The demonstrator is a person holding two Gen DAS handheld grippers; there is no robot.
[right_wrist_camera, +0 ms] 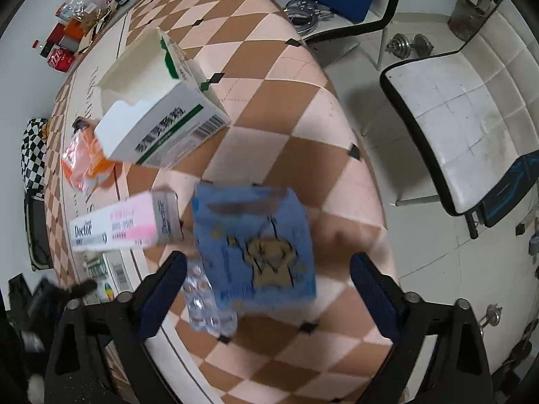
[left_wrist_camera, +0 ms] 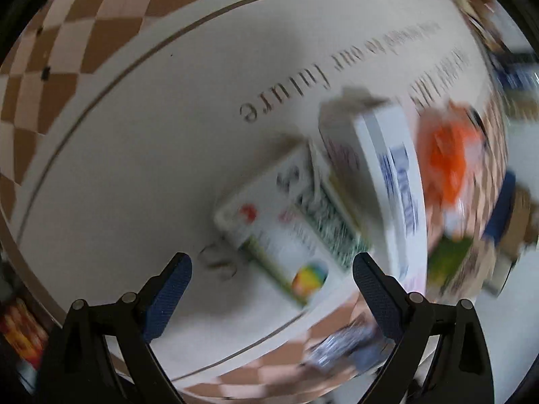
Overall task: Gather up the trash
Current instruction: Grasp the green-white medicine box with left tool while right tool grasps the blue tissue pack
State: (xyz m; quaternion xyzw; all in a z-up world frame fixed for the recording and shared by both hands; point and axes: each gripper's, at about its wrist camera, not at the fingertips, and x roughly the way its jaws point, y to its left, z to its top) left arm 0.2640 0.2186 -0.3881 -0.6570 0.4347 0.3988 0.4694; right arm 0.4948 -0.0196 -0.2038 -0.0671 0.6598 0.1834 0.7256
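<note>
In the left wrist view my left gripper [left_wrist_camera: 271, 269] is open above a white mat [left_wrist_camera: 141, 155] with printed lettering. Just past its fingertips lies a flat white box with a colourful logo [left_wrist_camera: 276, 235], and a white and blue "Doctor" box [left_wrist_camera: 387, 175] leans over that box. An orange wrapper [left_wrist_camera: 444, 155] lies to the right. In the right wrist view my right gripper [right_wrist_camera: 269, 266] is open over a blue box with a cartoon bear [right_wrist_camera: 256, 245] and a clear blister pack [right_wrist_camera: 205, 299]. The pads do not touch either one. An opened white and green box [right_wrist_camera: 161, 114], the "Doctor" box [right_wrist_camera: 124, 225] and the orange wrapper [right_wrist_camera: 84, 158] lie beyond.
A pink and brown checkered cloth [right_wrist_camera: 276, 107] covers the table, whose edge curves close on the right. Beyond it stand a white chair [right_wrist_camera: 454, 128] and a dumbbell [right_wrist_camera: 407, 45] on the floor. Cans and bottles [right_wrist_camera: 60, 55] crowd the far end.
</note>
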